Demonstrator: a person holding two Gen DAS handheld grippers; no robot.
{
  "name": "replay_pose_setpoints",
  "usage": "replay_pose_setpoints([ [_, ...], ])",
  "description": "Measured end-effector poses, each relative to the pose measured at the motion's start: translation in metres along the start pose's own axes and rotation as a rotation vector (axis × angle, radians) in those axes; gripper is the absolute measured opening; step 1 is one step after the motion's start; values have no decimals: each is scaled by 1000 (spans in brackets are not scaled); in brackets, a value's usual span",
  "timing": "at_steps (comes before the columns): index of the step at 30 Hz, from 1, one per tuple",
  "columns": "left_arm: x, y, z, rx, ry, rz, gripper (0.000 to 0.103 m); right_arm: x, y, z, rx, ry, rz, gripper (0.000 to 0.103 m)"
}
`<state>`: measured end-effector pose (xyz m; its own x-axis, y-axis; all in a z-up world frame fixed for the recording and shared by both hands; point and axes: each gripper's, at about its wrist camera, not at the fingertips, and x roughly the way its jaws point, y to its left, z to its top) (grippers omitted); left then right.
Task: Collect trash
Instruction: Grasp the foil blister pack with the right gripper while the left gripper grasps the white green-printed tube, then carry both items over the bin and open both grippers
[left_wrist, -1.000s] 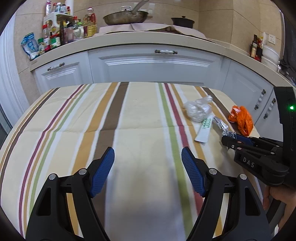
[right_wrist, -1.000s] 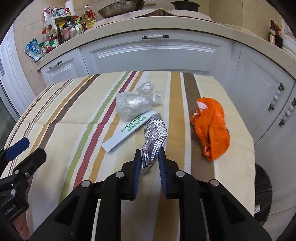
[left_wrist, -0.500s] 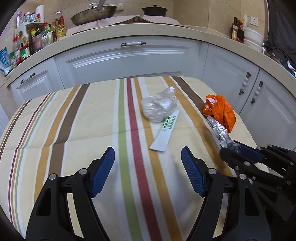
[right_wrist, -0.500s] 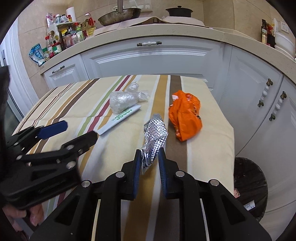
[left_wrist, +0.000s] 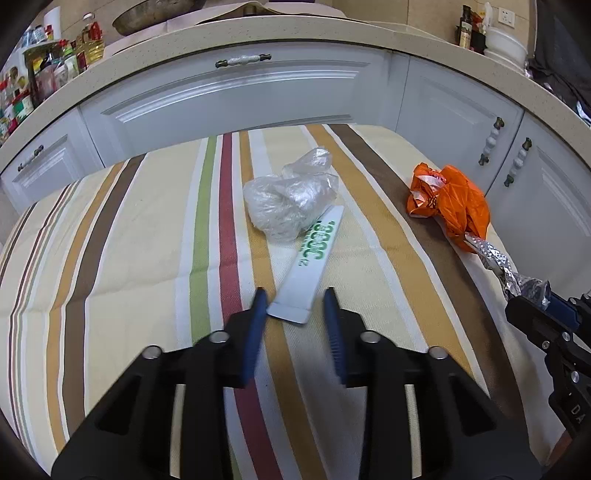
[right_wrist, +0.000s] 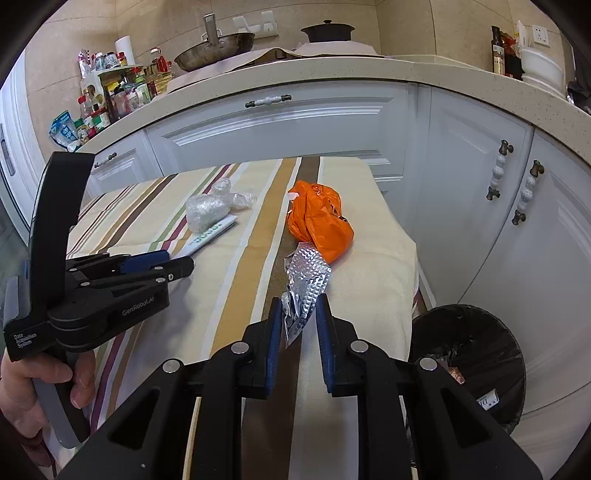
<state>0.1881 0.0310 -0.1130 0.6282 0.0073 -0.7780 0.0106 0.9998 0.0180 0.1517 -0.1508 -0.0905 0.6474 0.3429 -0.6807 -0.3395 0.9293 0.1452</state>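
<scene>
Left gripper (left_wrist: 294, 301) just closing around white wrapper (left_wrist: 309, 264) — pads apart

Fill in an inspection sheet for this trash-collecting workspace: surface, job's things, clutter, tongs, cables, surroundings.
Surface: striped tablecloth, lying flat.
Job's things: white wrapper, clear plastic bag touching it, orange bag, foil wrapper; black bin on the floor beside the table.
Clutter: bottles and jars and a wok on the counter.
Tongs: left tongs open, just been closing, white wrapper's end between them; right tongs shut on foil wrapper.
Cables: nothing seen.
Surroundings: white cabinets.
</scene>
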Motion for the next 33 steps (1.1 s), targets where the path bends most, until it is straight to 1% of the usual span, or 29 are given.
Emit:
replay_pose_setpoints([
  [3,-1,-2,0,11,-4,7,24,-1,0,-1,1,-2,5,20],
  [8,-8,3,-4,-6,-21,16,22,-1,0,-1,-1,-3,-1,20],
  [18,-20,11,-14,-25,-29,24,20,-5,4,-3,-11,-3,-11,20],
  [31,-62,9,-44,-15,-46,2,20,-32,2,-13,-8,-43,-30,18],
  [33,-68,8,-48,-7,-52,5,20,-34,1,-15,-4,-42,-20,18],
])
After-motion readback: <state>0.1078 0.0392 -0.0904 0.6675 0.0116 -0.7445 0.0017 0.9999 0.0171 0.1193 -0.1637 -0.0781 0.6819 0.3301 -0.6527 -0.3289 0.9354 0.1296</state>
